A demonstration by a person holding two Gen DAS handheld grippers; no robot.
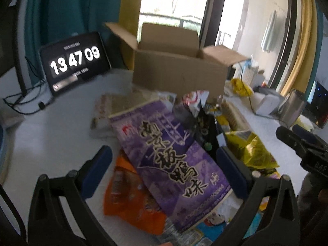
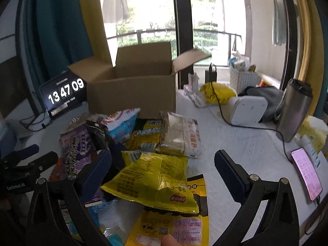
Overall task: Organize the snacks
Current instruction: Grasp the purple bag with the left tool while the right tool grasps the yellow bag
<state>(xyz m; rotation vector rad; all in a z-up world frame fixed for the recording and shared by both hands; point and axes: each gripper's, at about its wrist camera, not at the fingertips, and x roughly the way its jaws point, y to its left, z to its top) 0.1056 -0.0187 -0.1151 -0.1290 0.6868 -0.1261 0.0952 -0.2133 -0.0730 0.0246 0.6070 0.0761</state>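
Left wrist view
Left gripper (image 1: 163,164): fingers wide apart, holding nothing, poised over the snack heap.
Purple bag (image 1: 170,160): directly between and ahead of the fingers, lying flat on top of the heap. Its long axis runs forward and slightly to the left, roughly along the fingers and not across them.
Orange packet (image 1: 131,203): under the purple bag, toward the left finger.
Cardboard box (image 1: 178,69): straight ahead beyond the heap, flaps open, standing on the table (image 1: 53,139).
Right gripper (image 1: 303,141): off to the right, seen side-on; from here I cannot tell how its fingers stand.
Clock screen (image 1: 75,61): ahead and left, beside the box.

Right wrist view
Right gripper (image 2: 163,168): fingers spread, nothing clamped.
Yellow chip bag (image 2: 155,182): just ahead between the fingers, nearer the left finger, crumpled and lying crosswise to them.
Pale noodle pack (image 2: 180,135): farther ahead, between the chip bag and the box.
Purple bag: ahead and to the left, partly hidden by a dark wrapper.
Cardboard box: ahead, slightly left, empty as far as its visible inner walls show.

Judgement
Nearer arm: the left for the purple bag, the right for the yellow chip bag.
Key relation: with the purple bag lengthwise between the left fingers, closing would probably pinch it across its narrow width; the box then lies straight forward.
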